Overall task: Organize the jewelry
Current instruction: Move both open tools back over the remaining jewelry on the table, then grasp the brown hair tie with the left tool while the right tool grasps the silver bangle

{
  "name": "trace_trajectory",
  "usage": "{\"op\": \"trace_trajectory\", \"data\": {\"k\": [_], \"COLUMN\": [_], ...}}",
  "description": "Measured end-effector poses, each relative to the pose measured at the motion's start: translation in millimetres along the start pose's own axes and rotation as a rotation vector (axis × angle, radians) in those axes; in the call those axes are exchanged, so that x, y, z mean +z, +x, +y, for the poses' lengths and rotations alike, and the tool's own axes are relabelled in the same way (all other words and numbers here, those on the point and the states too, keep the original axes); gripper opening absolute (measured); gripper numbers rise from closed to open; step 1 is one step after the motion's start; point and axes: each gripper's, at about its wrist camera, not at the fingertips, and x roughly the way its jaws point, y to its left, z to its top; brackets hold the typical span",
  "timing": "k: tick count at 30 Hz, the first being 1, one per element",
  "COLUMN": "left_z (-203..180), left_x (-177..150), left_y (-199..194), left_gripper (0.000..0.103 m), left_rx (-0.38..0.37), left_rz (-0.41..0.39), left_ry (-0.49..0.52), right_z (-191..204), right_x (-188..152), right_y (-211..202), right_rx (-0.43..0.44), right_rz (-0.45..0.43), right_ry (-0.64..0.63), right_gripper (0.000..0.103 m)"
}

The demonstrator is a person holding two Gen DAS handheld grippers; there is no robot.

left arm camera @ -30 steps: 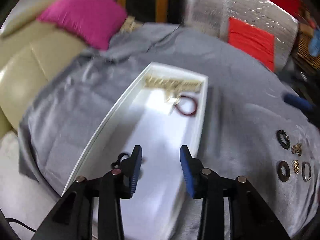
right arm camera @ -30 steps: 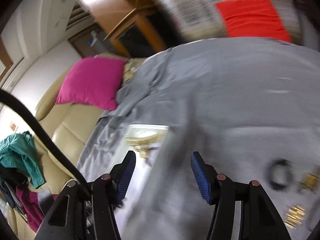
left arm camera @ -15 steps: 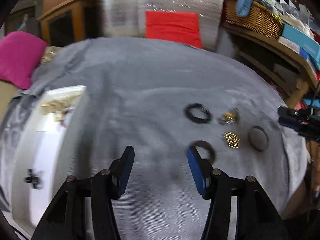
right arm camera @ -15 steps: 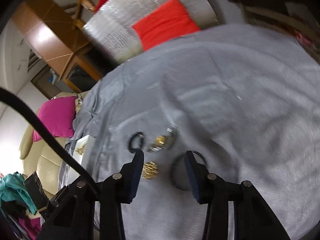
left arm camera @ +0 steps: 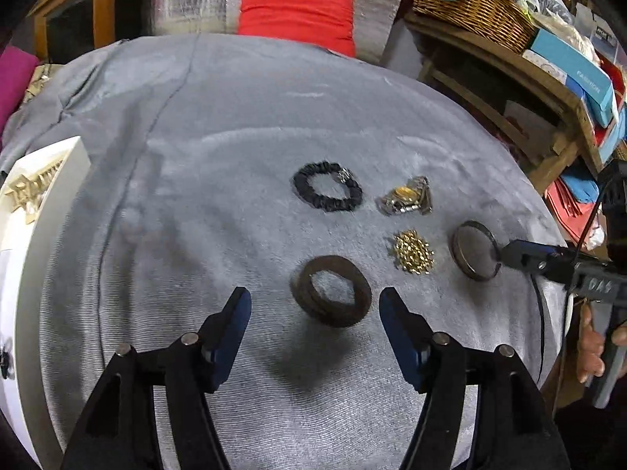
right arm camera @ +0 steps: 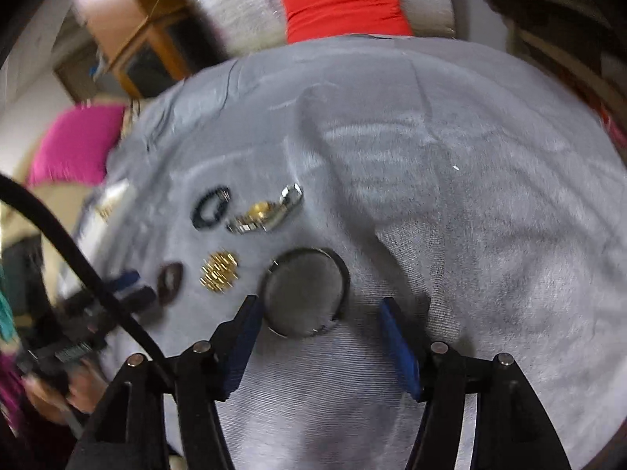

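Now five pieces of jewelry lie on the grey cloth (left arm camera: 235,180), in a loose cluster well right of the white tray (left arm camera: 43,235). Nearest the left gripper (left arm camera: 313,321) is a dark brown ring bracelet (left arm camera: 331,290), lying flat just beyond its spread fingers, between their tips but untouched. Farther off sits a black scrunchie-like band (left arm camera: 327,191), and to its right a gold-and-silver watch (left arm camera: 407,197). Just nearer than the watch lies a small gold cluster piece (left arm camera: 413,252), and right of that a thin dark bangle (left arm camera: 474,250). The right gripper (right arm camera: 317,337) hangs with jaws wide apart over that bangle (right arm camera: 305,291), its left finger close beside the rim. Inside the tray's far end lies a gold chain piece (left arm camera: 29,192). Behind the table stand a red cushion (left arm camera: 298,13) and a wicker basket (left arm camera: 470,4).
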Motion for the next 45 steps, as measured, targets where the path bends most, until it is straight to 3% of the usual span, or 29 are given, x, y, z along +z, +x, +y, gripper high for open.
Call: {"op": "trace_trajectory", "data": {"k": [5,13,15,16,18,19,22,24,25,32,35,37,38,39,40,45], "left_z": [-3,-15,-17,-18,-20,-21,-22,-21,-19,-11,-7,-1,0,3,5,7], "left_x": [1,1,0,-1,-1,-1,-2,-2,-1,0,0,1,1,1,1,1], "left_y": [1,15,17,19,22,22,21,21,19,12,11,12,13,13,12,9], "left_gripper": [0.072,0.073,0.071,0.065,0.051,0.047,0.036,0.030,0.026,0.019,0.020,0.021,0.023,0.028,0.034,0.048], "left_rx": [-0.045,0.009,0.019,0.028,0.039,0.039,0.029,0.017,0.008,-0.024,-0.018,-0.023,-0.023,-0.023,-0.025,-0.054], "left_rz": [0.002,0.005,0.010,0.012,0.014,0.010,0.004,0.004,0.003,-0.007,-0.002,0.016,0.024,0.029,0.031,0.031], "left_ry": [0.001,0.054,0.071,0.080,0.095,0.104,0.112,0.107,0.101,0.073,0.062,0.040,0.033,0.027,0.022,0.015], "right_z": [12,24,27,28,28,27,28,29,29,32,33,29,28,27,26,35], "right_x": [-5,-2,-1,-1,0,1,1,2,3,4,4,5,5,6,6,7], "right_y": [2,17,21,21,23,25,26,26,25,19,22,24,23,20,17,10], "right_rx": [0.000,-0.050,-0.064,-0.070,-0.087,-0.077,-0.085,-0.080,-0.069,-0.026,0.002,0.033,0.043,0.049,0.051,0.090], "right_rz": [-0.008,-0.018,-0.026,-0.028,-0.021,-0.008,-0.007,-0.004,-0.002,0.001,0.040,0.072,0.070,0.057,0.038,-0.009], "right_ry": [-0.107,-0.167,-0.170,-0.175,-0.173,-0.165,-0.171,-0.175,-0.167,-0.152,-0.133,-0.103,-0.091,-0.077,-0.069,-0.093], "right_gripper": [0.076,0.077,0.070,0.065,0.040,0.035,0.032,0.020,0.020,0.015,0.019,0.032,0.050,0.074,0.079,0.080]}}
